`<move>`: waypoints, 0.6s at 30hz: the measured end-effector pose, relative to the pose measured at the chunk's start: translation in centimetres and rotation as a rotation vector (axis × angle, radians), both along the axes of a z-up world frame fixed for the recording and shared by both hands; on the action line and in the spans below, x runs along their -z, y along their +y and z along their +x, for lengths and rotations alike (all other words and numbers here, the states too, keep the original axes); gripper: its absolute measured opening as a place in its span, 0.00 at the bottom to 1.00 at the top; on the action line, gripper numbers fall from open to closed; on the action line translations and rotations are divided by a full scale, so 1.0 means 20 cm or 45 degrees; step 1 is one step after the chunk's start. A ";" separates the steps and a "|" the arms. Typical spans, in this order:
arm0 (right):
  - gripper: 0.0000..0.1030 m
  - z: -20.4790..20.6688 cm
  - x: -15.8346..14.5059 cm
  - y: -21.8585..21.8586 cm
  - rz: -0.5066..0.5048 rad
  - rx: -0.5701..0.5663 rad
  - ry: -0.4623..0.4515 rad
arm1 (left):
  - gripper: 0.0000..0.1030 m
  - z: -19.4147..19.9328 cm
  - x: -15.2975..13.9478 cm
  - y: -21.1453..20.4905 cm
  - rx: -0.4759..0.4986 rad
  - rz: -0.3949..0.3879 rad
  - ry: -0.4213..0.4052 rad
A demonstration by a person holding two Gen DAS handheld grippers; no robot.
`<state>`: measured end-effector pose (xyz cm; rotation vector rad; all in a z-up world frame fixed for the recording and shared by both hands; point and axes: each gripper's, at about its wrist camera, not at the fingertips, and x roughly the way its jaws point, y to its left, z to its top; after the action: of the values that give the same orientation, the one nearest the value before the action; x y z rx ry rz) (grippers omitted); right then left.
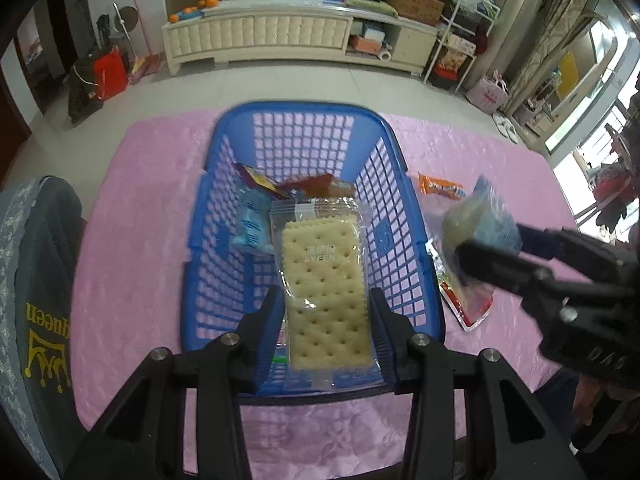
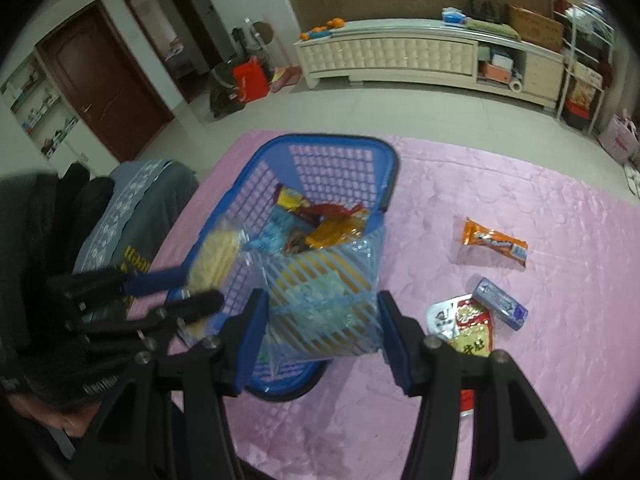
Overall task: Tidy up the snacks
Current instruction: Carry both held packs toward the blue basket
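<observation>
A blue plastic basket [image 1: 296,110] [image 2: 332,140] stands on the pink tablecloth and holds several snack packets. My left gripper [image 1: 326,294] [image 2: 200,288] is shut on a clear-wrapped cracker packet [image 1: 324,280] [image 2: 212,256], which hangs over the basket's near end. My right gripper [image 2: 322,298] [image 1: 464,248] is shut on a blue-striped clear packet [image 2: 324,304] [image 1: 480,220], just right of the basket's near rim. On the cloth to the right lie an orange packet [image 2: 494,242] [image 1: 440,188], a blue-purple packet [image 2: 500,304] and a red and white packet [image 2: 464,324] [image 1: 468,304].
A chair draped with a grey garment [image 1: 36,280] [image 2: 132,216] stands against the table's left side. The pink cloth [image 1: 140,200] [image 2: 520,380] is bare left of the basket and at the front right. A cream cabinet [image 1: 280,36] lines the far wall.
</observation>
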<state>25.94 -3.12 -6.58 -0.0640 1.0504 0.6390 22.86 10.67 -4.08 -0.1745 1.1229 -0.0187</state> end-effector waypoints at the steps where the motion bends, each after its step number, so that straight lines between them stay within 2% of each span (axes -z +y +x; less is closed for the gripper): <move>1: 0.57 0.01 0.01 -0.01 0.000 0.008 0.004 | 0.39 0.02 0.02 -0.01 0.006 -0.005 0.011; 9: 0.57 0.04 0.02 -0.09 0.001 0.055 0.016 | 0.39 0.08 0.14 -0.10 0.052 0.000 0.071; 18: 0.57 0.01 -0.03 -0.14 -0.002 0.063 -0.010 | 0.38 0.11 0.12 -0.12 0.013 0.002 0.061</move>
<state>26.19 -5.93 -5.90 -0.0421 1.0417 0.5928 25.14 8.34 -6.45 -0.1683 1.1718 -0.0229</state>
